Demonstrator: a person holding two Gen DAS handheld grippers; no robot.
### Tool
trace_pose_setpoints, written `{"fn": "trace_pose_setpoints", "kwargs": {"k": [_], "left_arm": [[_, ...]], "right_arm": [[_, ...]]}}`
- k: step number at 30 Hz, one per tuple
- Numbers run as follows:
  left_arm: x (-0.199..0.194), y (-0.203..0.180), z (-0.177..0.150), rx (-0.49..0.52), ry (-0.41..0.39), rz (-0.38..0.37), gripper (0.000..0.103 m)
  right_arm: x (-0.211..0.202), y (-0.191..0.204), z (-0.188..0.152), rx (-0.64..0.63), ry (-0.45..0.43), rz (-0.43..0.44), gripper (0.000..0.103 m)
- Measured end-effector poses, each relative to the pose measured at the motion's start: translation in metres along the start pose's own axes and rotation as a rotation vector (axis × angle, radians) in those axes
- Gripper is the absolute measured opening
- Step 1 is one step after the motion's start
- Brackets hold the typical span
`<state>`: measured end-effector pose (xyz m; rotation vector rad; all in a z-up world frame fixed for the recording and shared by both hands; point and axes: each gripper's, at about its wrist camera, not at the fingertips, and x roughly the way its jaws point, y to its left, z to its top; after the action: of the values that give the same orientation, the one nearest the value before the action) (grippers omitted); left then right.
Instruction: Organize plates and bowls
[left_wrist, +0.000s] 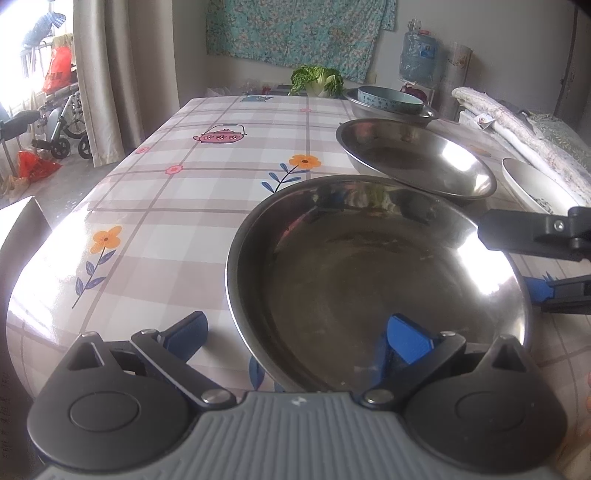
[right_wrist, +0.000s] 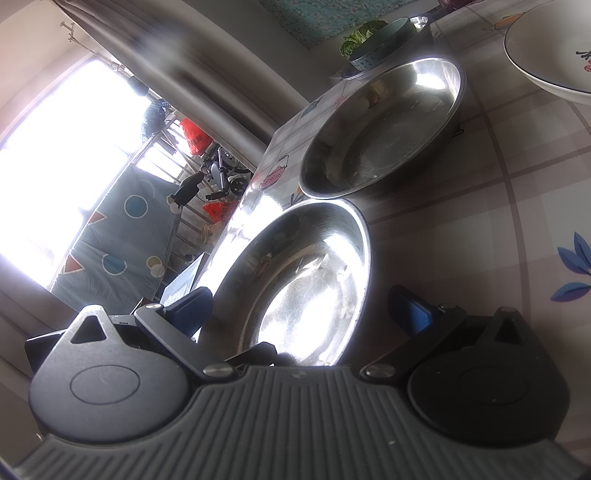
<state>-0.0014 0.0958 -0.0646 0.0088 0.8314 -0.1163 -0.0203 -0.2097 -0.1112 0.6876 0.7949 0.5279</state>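
Steel bowl (left_wrist: 376, 284) straddled by left gripper (left_wrist: 295, 338) (perhaps touching), jaws spread.

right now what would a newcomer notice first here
The near steel plate fills the foreground, with both open grippers, left and right, straddling its rim. Behind it sits a second steel plate on the flowered tablecloth, and a white plate lies farther right.

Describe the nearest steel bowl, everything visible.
The nearest steel bowl is wide, shallow, shiny metal with a rolled rim, empty, its inside dull with faint smears. It sits on the checked tablecloth, seemingly tipped, just before a second steel bowl. The left gripper straddles its near rim, jaws open; the right gripper straddles its right rim likewise.
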Motion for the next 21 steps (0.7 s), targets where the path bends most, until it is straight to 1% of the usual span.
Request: {"fn": "trace_pose_setpoints", "kwargs": {"k": [7,13,17,19,21], "left_arm": [[-0.004,0.010,0.000,-0.062,-0.018,-0.040,0.103],[-0.004,0.013,0.001,-0.076,-0.014,-0.057,0.103],[-0.009,0.020,0.003,-0.136,-0.021,-0.080,0.103],[-0.013,0.022,0.004,-0.154,-0.035,-0.071,0.103],[-0.017,0.021,0.004,-0.136,-0.052,-0.036,0.103]], "right_arm": [[0.000,0.000,0.000,0.000,0.001,0.000,0.102],[0.000,-0.001,0.002,0.000,0.004,0.002,0.102],[0.001,-0.003,0.006,0.012,0.030,0.014,0.102],[0.000,-0.004,0.009,0.013,0.026,0.000,0.102],[-0.003,-0.003,0.012,-0.018,0.006,-0.036,0.101]]}}
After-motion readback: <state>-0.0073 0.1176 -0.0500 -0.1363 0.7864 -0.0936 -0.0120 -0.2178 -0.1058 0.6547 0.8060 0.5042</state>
